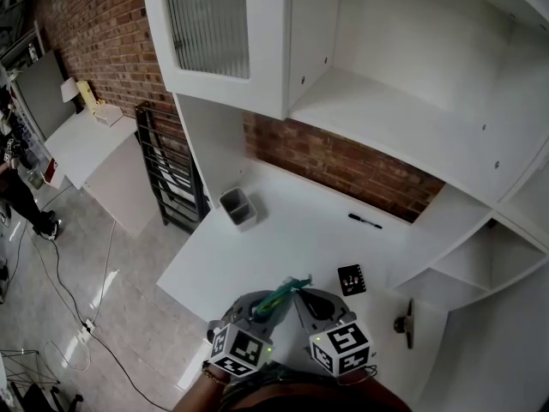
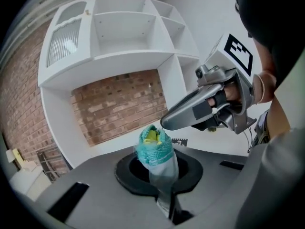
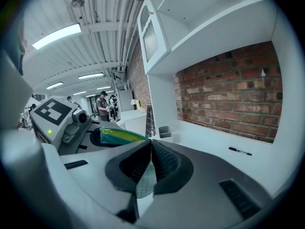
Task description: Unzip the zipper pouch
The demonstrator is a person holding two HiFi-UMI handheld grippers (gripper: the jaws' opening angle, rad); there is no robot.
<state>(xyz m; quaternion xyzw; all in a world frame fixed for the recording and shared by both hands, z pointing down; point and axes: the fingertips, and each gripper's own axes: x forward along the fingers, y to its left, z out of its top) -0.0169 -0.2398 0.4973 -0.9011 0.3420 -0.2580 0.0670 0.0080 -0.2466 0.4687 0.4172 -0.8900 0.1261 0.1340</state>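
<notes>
We hold the zipper pouch (image 1: 283, 295) up off the white table (image 1: 292, 221). The left gripper (image 2: 165, 194) is clamped on one end and the right gripper (image 3: 151, 149) is pinching the mesh at the other. Unzipping looks about to start, though we can't tell how far the zip is open. Next we want the right gripper to pull along the zipper while the left braces.

- White worktop (image 1: 292, 230) backed by a red brick wall (image 1: 343, 168).
- Grey open-topped bin (image 1: 238, 207) upright near the worktop's left end.
- Black marker pen (image 1: 364, 221) lying flat near the wall, well apart from the bin.
- Small black square card (image 1: 352, 279) flat, nearer the front edge.
- Ribbed-glass cabinet door (image 1: 208, 20) overhead, with open white shelves (image 1: 386, 118) beside it.
- Black rack (image 1: 171, 174) on the floor, left of the worktop.
</notes>
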